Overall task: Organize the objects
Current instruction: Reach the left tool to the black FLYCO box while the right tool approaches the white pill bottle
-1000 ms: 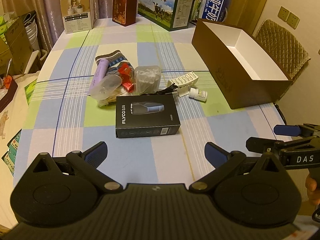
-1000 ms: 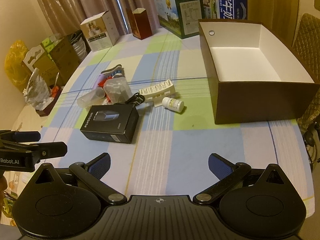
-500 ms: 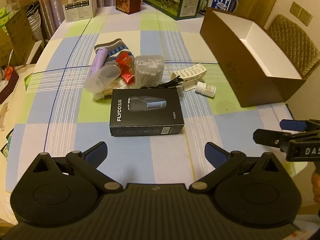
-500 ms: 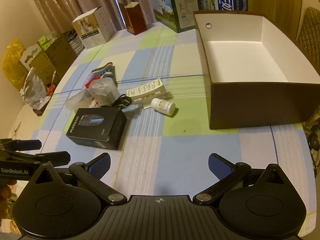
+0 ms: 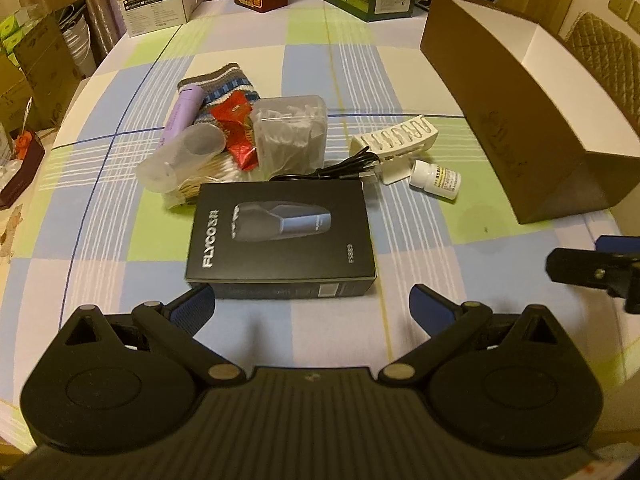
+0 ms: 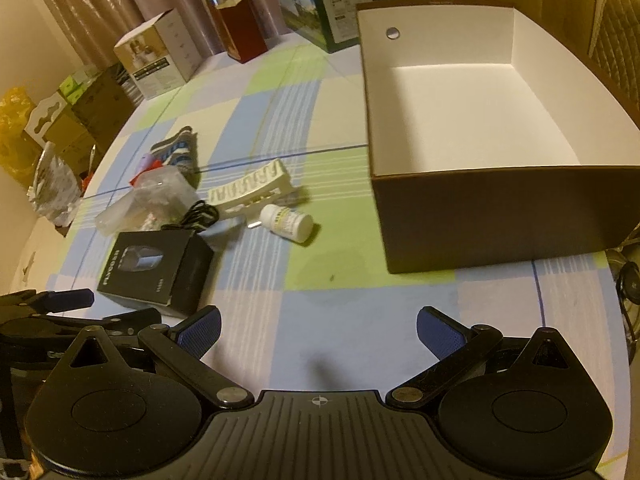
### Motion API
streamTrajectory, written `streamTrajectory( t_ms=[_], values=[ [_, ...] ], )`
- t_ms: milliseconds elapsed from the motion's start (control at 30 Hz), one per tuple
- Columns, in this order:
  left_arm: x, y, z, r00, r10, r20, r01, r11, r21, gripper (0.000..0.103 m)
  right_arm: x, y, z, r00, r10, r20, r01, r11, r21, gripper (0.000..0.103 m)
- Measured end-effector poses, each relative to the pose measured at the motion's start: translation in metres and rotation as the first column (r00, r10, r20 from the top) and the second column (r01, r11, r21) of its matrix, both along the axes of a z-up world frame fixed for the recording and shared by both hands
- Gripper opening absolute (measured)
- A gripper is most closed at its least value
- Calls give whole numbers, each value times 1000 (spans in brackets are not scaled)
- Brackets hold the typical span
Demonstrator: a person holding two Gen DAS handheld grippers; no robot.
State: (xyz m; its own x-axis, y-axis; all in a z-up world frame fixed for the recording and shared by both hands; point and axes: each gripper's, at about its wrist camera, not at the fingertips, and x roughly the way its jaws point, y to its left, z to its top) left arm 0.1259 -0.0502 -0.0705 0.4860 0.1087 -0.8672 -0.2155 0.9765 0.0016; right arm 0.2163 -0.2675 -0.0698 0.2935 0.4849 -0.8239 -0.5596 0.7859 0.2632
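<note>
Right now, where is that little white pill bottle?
The pill bottle lies on its side on the checked tablecloth, between the white clip and the brown box.

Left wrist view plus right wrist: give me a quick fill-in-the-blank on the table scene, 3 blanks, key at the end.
1. The left gripper is open, lined up with the black ____ box lying flat on the checked tablecloth.
2. The small white pill bottle lies on its ____, beside the white clip.
3. The brown cardboard box has a white inside that holds ____; the right gripper is open.

Missing words: FLYCO; side; nothing
</note>
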Motion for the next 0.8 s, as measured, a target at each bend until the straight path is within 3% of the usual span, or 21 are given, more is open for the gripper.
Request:
streamTrajectory(
  t_ms=[333, 467, 667, 800],
  values=[
    [29, -7, -29, 999, 42, -12, -40, 989, 142, 103, 18, -3, -6, 1000, 11, -25, -11, 1000, -11, 101],
    [26, 1, -32, 998, 64, -4, -63, 986, 156, 103, 21, -2, -10, 999, 20, -39, -20, 1000, -17, 101],
    [-4, 45, -37, 975, 220, -37, -215, 972, 98, 103, 24, -1, -16, 998, 26, -58, -28, 999, -29, 101],
    [-26, 73, -42, 945, 319, -65, -308, 941, 140, 102, 26, 1, -17, 998, 28, -64, -31, 999, -32, 101]
  ],
)
